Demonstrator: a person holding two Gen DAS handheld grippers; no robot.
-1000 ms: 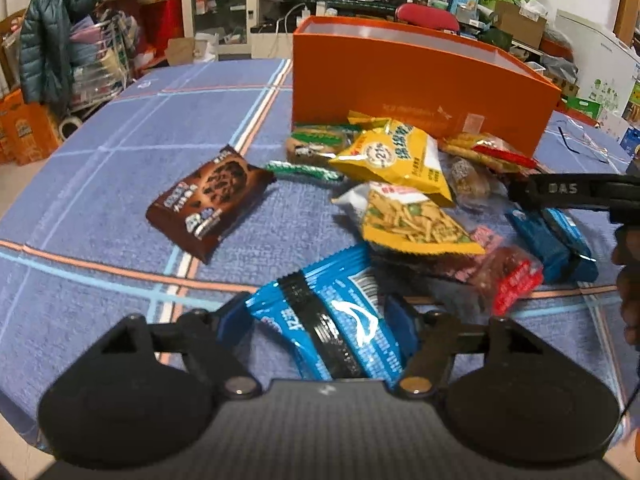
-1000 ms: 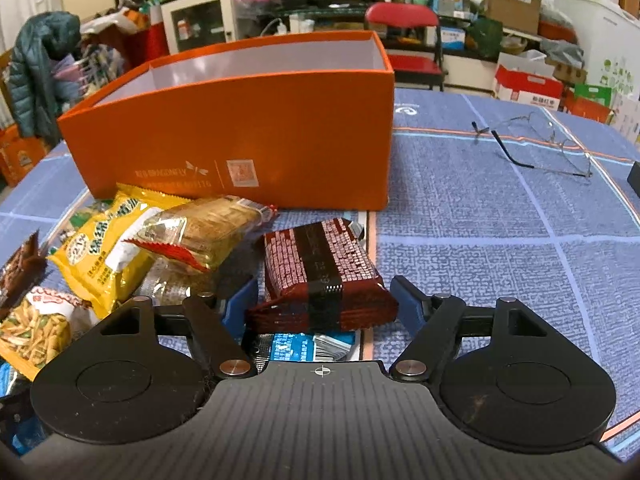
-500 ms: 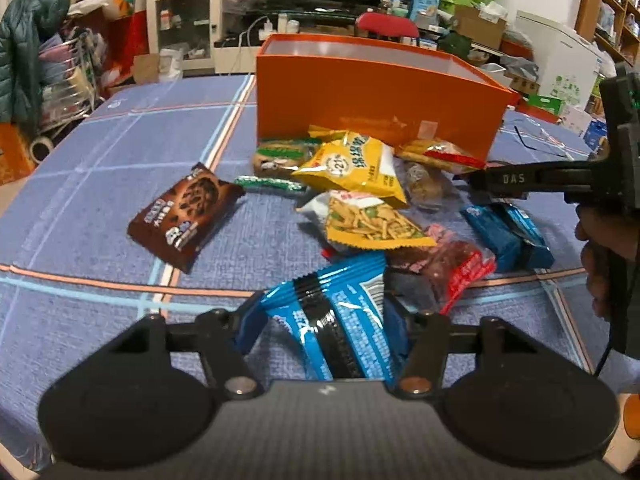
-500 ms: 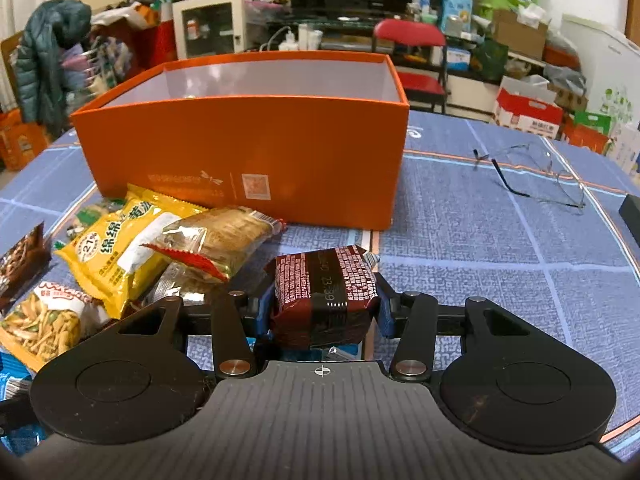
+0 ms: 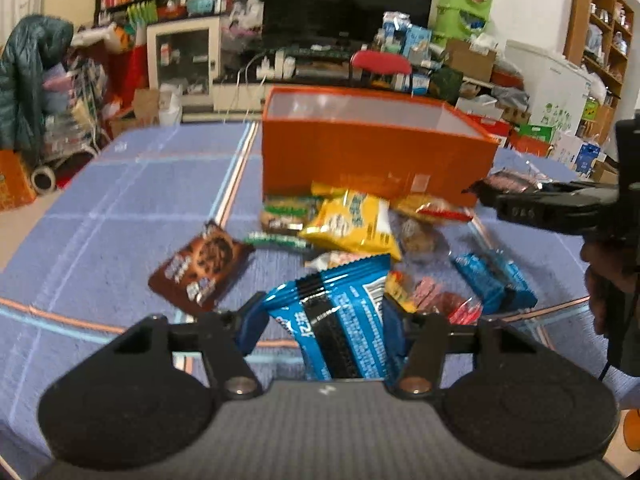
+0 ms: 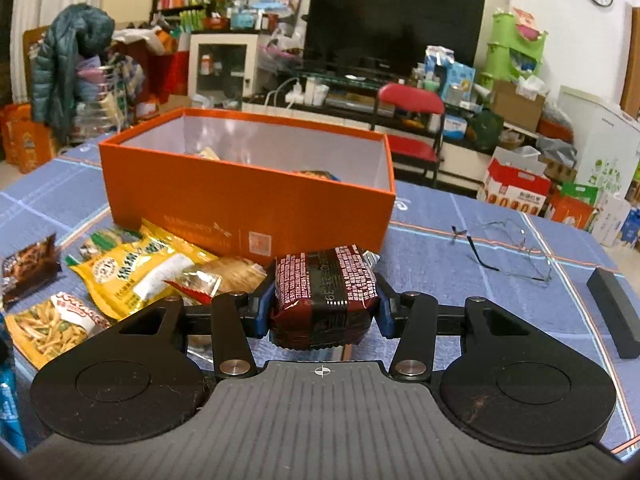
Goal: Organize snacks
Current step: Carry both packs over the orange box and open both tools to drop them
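My left gripper [image 5: 323, 320] holds a blue snack packet [image 5: 344, 292] off the blue tablecloth, its jaws still closing and both pads pressing on the wrapper. My right gripper [image 6: 322, 312] is shut on a dark red snack packet [image 6: 324, 280], lifted in front of the orange box [image 6: 240, 200]. In the left wrist view that right gripper [image 5: 500, 196] hangs by the orange box's [image 5: 372, 160] right corner, with a hand behind it. The box is open on top and a few snacks [image 6: 316, 174] show inside.
Loose snacks lie before the box: a yellow packet [image 5: 352, 224], a brown cookie packet [image 5: 202, 268], another blue packet [image 5: 492, 280], a red one [image 5: 448, 304]. Glasses [image 6: 508, 248] and a black block [image 6: 612, 312] lie right of the box.
The right gripper shut on the dark red packet and lifted it. The left gripper tightened on the blue packet and raised it. Both views now look higher, over the box rim.
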